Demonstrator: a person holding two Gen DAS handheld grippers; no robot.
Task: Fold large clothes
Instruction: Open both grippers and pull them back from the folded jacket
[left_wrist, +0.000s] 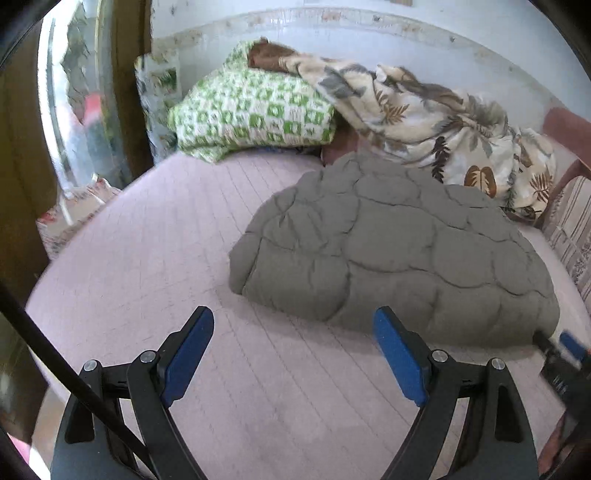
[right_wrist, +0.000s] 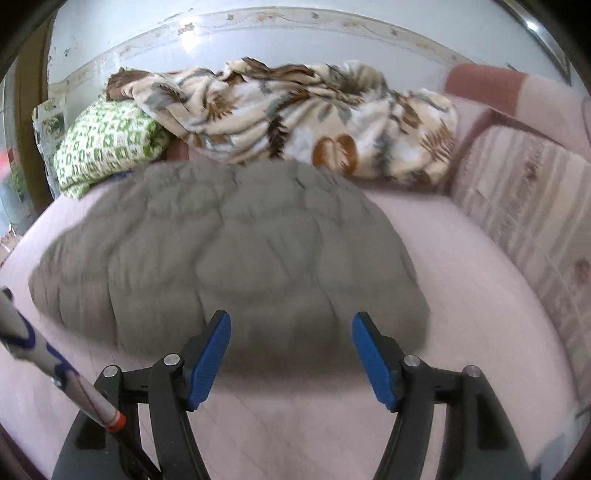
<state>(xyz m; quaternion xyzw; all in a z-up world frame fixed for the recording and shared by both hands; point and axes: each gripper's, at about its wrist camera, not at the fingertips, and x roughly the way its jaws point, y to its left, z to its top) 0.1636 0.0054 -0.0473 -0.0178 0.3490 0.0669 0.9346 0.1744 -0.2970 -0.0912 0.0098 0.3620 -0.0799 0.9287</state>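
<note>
At the far left a green-and-white blanket (left_wrist: 255, 110) sits folded against the wall, and in front of it a wide stretch of bare pink sheet (left_wrist: 155, 251) runs up to the left edge of the grey quilted garment (left_wrist: 399, 243), where the left gripper (left_wrist: 293, 325) hangs over the sheet with its blue fingers (left_wrist: 192, 354) spread and nothing between them. The garment lies folded in a thick pad mid-bed, its far edge touching a crumpled leaf-print blanket (right_wrist: 314, 114). The right gripper (right_wrist: 291, 330) hovers at its near edge, fingers spread and empty, with bare sheet to the right up to a striped cushion (right_wrist: 524, 199).
</note>
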